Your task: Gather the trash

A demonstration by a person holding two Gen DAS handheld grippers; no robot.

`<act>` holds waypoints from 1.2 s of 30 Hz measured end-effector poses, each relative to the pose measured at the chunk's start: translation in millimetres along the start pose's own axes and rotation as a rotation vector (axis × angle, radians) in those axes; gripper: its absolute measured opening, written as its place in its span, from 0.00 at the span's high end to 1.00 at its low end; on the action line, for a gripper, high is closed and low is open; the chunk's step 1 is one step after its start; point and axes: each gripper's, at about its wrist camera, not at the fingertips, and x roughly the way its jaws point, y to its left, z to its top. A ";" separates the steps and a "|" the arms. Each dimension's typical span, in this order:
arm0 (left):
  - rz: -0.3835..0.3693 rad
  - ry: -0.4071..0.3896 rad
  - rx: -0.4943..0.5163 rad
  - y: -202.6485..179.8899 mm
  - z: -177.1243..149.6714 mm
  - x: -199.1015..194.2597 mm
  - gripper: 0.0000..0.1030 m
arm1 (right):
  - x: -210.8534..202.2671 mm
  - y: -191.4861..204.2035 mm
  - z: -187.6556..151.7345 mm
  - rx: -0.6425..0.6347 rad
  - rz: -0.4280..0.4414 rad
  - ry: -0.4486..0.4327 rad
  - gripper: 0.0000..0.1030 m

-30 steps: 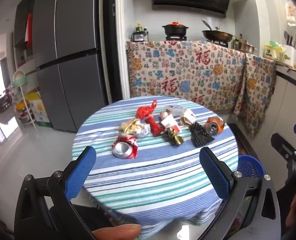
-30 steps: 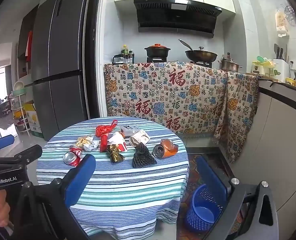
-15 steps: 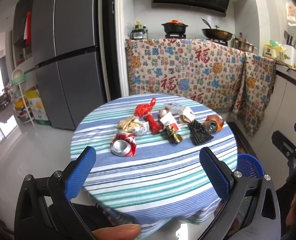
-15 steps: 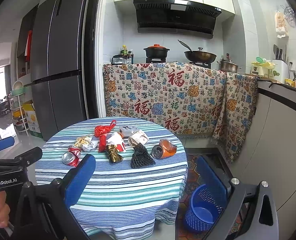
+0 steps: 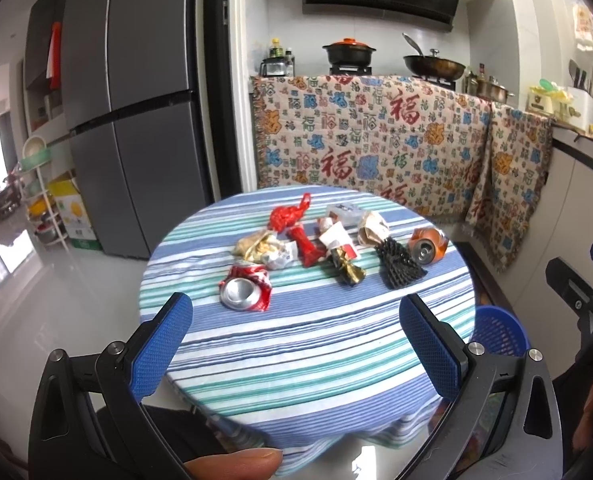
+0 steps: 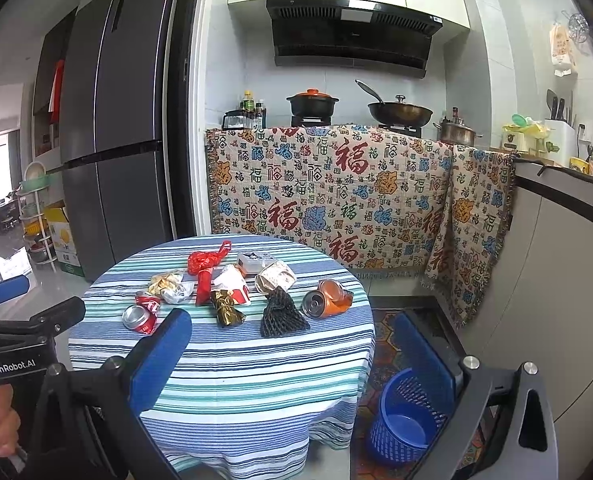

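Observation:
Several pieces of trash lie on a round table with a striped cloth [image 5: 308, 344]: a crushed red can [image 5: 245, 288], a crushed orange can [image 5: 427, 245], a black foam net [image 5: 398, 266], a gold wrapper [image 5: 347, 268], a red plastic bag [image 5: 290, 216] and crumpled papers. A blue basket [image 6: 406, 420] stands on the floor right of the table. My left gripper [image 5: 296, 344] is open, short of the table's near edge, holding nothing. My right gripper [image 6: 296, 364] is open too, with the near table edge and the basket between its fingers.
A grey fridge [image 5: 136, 120] stands at the back left. A patterned cloth [image 5: 376, 148] hangs over the counter behind the table, with a pot and a wok on top. White cabinets [image 6: 568, 280] run along the right. A person's thumb [image 5: 236, 462] shows at the bottom.
Both views have drawn back and shifted slightly; the table sits a little further away. Both grippers stay open and hold nothing. No trash has moved.

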 end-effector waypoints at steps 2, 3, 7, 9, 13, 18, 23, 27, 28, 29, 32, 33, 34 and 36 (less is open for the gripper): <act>0.000 0.000 0.000 -0.4 -0.2 -0.1 0.00 | 0.0 0.3 0.1 -0.001 -0.002 0.000 0.00; 0.000 0.000 0.000 -1.0 -0.5 -0.1 0.00 | -0.1 -0.1 0.2 -0.001 -0.002 -0.001 0.00; 0.000 0.001 -0.001 -0.9 -0.3 -0.2 0.00 | -0.2 -0.2 0.1 -0.002 -0.002 -0.001 0.00; 0.001 0.000 0.000 -0.1 0.5 -0.1 0.00 | 0.0 -0.5 0.2 -0.001 -0.002 0.000 0.00; -0.001 0.001 0.000 -1.3 -0.8 -0.4 0.00 | -0.3 -0.4 -0.1 -0.001 -0.003 0.000 0.00; -0.001 0.002 0.000 -1.1 -0.8 -0.4 0.00 | -0.2 -0.3 0.1 -0.003 -0.002 -0.001 0.00; -0.001 0.003 0.000 -1.8 -1.3 -0.4 0.00 | -0.2 -1.2 0.4 -0.003 -0.003 0.001 0.00; -0.001 0.003 0.000 -2.2 -1.7 -0.6 0.00 | -0.2 -1.8 0.2 -0.001 -0.003 0.001 0.00; -0.001 0.003 0.000 -2.2 -1.7 -0.5 0.00 | -0.4 -2.8 0.2 -0.001 -0.004 0.001 0.00; -0.001 0.003 0.000 -1.6 -1.2 -0.4 0.00 | -0.1 -2.2 0.1 -0.002 -0.004 0.001 0.00; -0.001 0.003 0.000 -1.6 -1.1 -0.5 0.00 | 0.1 -2.6 -0.1 -0.002 -0.004 0.002 0.00; -0.001 0.003 0.000 -2.1 -2.0 -0.2 0.00 | 0.3 -2.5 -0.1 -0.002 -0.004 0.002 0.00; -0.002 0.003 0.000 -2.0 -1.9 -0.2 0.00 | 0.2 -3.4 -0.1 -0.002 -0.004 0.003 0.00; -0.001 0.003 0.000 -2.0 -1.7 -0.2 0.00 | 0.2 -2.4 -0.2 -0.003 -0.004 0.002 0.00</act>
